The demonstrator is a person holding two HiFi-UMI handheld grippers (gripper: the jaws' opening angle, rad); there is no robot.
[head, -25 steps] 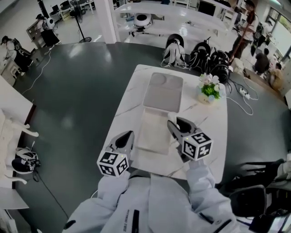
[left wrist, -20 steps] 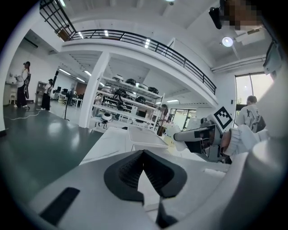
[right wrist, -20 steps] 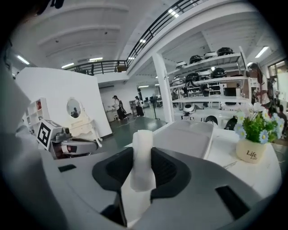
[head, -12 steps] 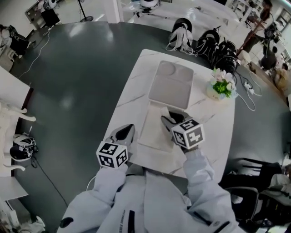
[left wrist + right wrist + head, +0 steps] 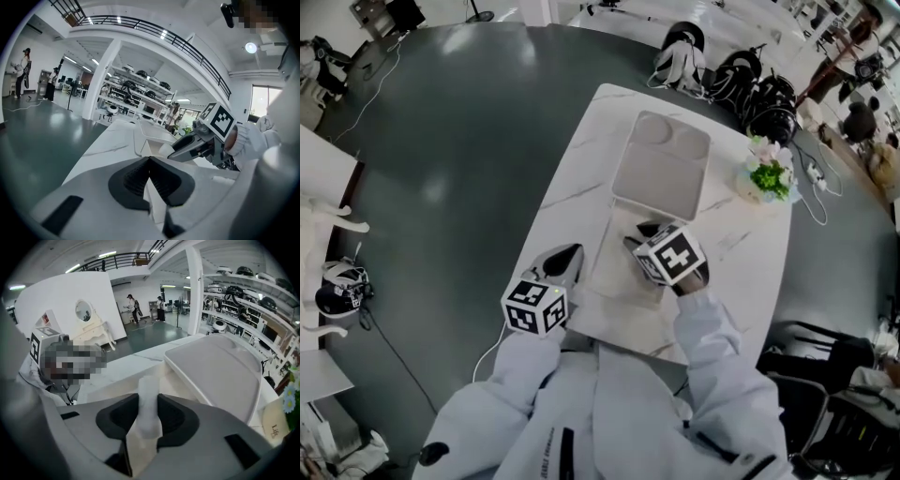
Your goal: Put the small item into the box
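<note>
Right gripper [image 5: 639, 234], clamping the small white item [image 5: 149, 401], has moved in over the box [image 5: 609, 272] at its 1 o'clock corner. Release looks near. Left gripper [image 5: 565, 260] clenched, empty.

"Lif…" on flower pot [image 5: 275, 423], cut off

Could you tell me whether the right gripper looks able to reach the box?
Probably yes: the right gripper, jaws shut on the small item, hangs just above the open box, nothing between.

On the table [image 5: 570, 183], the tray [image 5: 661, 169] lies behind the box [image 5: 612, 274], flowers [image 5: 772, 174] to its right
</note>
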